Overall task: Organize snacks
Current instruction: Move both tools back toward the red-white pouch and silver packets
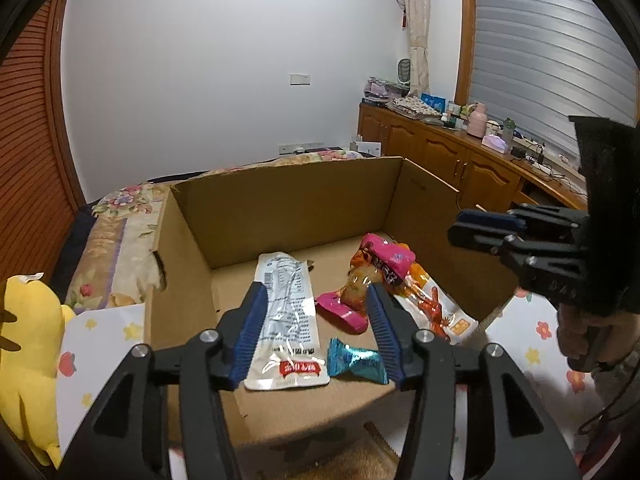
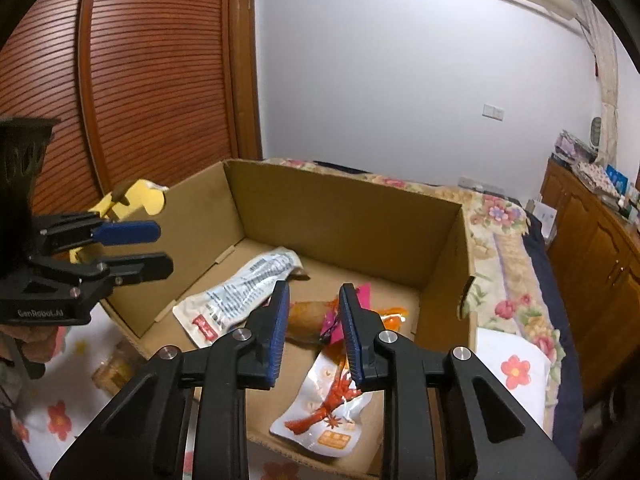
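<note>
Left gripper (image 1: 316, 288) and right gripper (image 2: 315, 287) apart, empty; four snacks (image 1: 284, 312) in one box (image 1: 280, 208).

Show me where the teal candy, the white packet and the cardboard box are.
teal candy (image 1: 357, 365): left wrist view, middle of its twisted wrapper.
white packet (image 1: 287, 312): left wrist view, centre of its printed face.
cardboard box (image 1: 288, 208): left wrist view, inside of the far wall.

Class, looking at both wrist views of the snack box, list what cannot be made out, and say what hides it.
- Left wrist view: the print on the white snack packet is too small to read.
- Left wrist view: the box's near wall is hidden behind the left gripper.
- Right wrist view: the teal candy is missing, probably behind the right gripper.
</note>
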Motion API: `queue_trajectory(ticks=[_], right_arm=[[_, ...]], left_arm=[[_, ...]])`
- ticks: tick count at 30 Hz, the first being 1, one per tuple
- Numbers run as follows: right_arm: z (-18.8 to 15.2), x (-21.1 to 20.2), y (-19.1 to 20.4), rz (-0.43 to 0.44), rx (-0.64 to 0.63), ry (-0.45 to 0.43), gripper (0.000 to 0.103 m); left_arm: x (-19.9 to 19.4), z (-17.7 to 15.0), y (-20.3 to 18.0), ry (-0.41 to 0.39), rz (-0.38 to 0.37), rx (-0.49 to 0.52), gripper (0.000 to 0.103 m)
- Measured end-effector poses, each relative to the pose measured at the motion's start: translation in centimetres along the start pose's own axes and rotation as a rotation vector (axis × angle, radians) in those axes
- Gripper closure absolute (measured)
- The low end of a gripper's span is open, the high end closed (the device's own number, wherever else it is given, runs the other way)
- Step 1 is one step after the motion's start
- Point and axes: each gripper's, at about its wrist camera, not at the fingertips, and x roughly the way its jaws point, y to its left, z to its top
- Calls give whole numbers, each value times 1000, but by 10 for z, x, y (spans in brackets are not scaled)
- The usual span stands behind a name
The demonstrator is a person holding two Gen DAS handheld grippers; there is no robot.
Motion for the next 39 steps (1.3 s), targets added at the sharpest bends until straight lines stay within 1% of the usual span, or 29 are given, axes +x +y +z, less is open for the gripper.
queue_trajectory(ticks=[1, 2, 3, 5, 7, 9, 10, 12, 14, 15, 17, 18, 19, 29, 32, 34, 36, 39], right_arm=[[0, -3, 0, -3, 2, -4, 79], [0, -8, 1, -4, 6, -7, 79], [0, -10, 2, -4, 10, -10, 79], [-1, -19, 3, -5, 20, -18, 79], [-4, -30, 5, -7, 26, -27, 79], [-8, -42, 6, -7, 36, -35, 79], [-10, -47, 7, -8, 40, -37, 78], [-14, -58, 10, -14, 45, -41, 72], [-19, -66, 12, -25, 52, -45, 56], [-21, -70, 12, -30, 58, -47, 52], [-27, -76, 13, -36, 66, -47, 40], [-30, -78, 14, -40, 70, -44, 37], [-34, -80, 15, -42, 73, -42, 31], [-80, -87, 15, -76, 106, 16, 29], [-94, -89, 14, -84, 120, 34, 29], [-102, -89, 15, -83, 113, 48, 29], [-110, -91, 19, -99, 98, 56, 29], [-120, -93, 21, -96, 105, 68, 29]], left_arm=[[-3, -1, 0, -1, 2, 1, 47], [-7, -3, 0, -5, 5, 3, 41], [-11, -4, -1, -13, 11, 3, 32], [-21, -7, -1, -39, 17, -3, 22], [-28, -9, -2, -46, 12, -8, 20], [-33, -11, -3, -45, 12, -6, 12], [-37, -13, -5, -50, 20, -2, 11], [-43, -17, -8, -61, 31, 7, 7], [-50, -22, -10, -64, 33, 7, 4], [-52, -24, -10, -64, 30, 5, 4], [-56, -32, -13, -57, 26, 0, 4], [-56, -34, -15, -54, 25, -1, 4], [-58, -37, -17, -51, 24, -3, 4], [-64, -82, -26, 4, 24, -15, 4], [-64, -92, -29, 22, 35, -6, 4], [-65, -99, -31, 27, 41, -4, 4], [-66, -106, -31, 36, 46, -5, 4], [-68, -116, -31, 50, 48, -15, 4]])
